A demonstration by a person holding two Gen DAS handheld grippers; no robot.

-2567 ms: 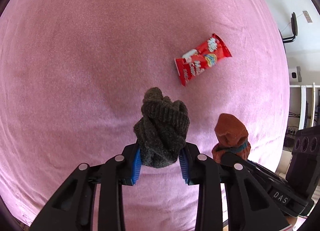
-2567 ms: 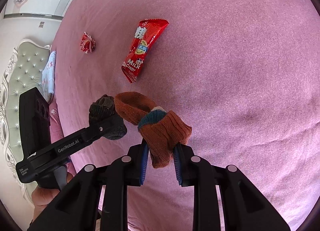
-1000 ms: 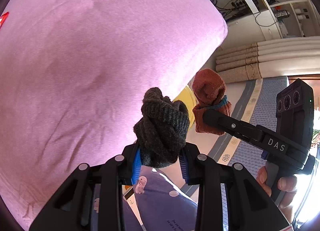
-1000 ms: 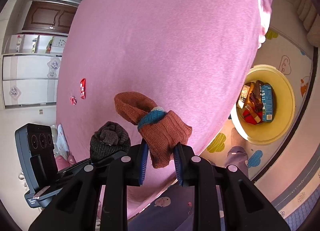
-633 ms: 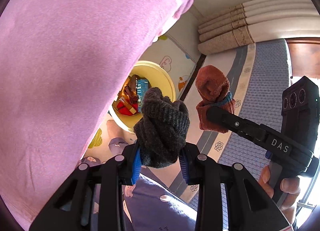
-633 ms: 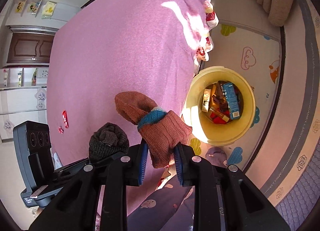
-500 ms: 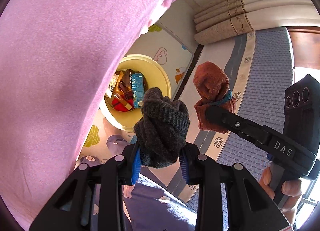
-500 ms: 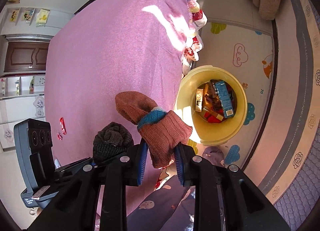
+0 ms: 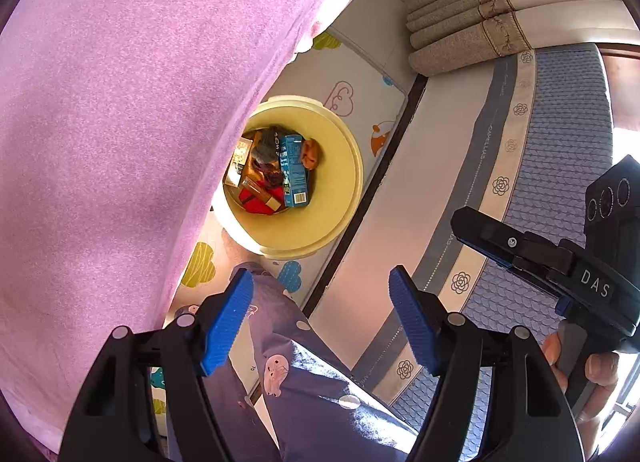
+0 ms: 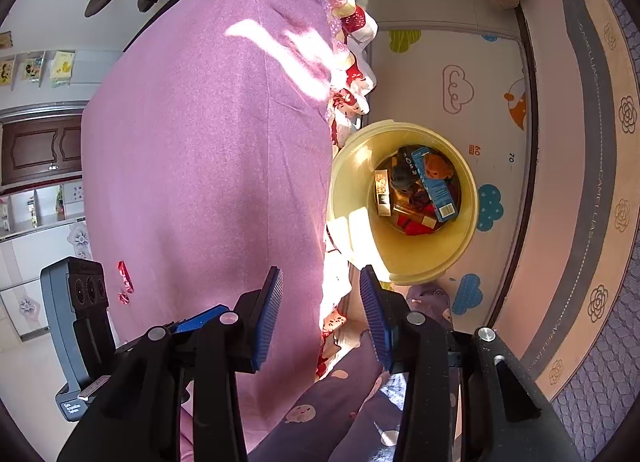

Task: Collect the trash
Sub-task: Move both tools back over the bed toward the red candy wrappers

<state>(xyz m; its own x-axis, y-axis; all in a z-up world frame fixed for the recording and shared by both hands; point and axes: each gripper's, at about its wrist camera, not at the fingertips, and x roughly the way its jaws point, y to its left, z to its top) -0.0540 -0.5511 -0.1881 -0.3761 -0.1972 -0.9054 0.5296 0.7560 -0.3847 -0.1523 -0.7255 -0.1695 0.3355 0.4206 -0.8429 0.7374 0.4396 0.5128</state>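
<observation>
Both ribbed-padded tongs, left (image 9: 320, 318) and right (image 10: 320, 316), have just been opening (nothing between them), hovering above the round yellow plastic bin (image 9: 340, 198) holding knitted socks (image 10: 436, 166).

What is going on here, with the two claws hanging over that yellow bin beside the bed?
A person holds a claw in each hand above the yellow bin on the floor by the pink bed. Both the left claw and the right claw have just been opening, with nothing between their pads. An orange sock lies in the bin among boxes. Red wrappers remain on the bed.
</observation>
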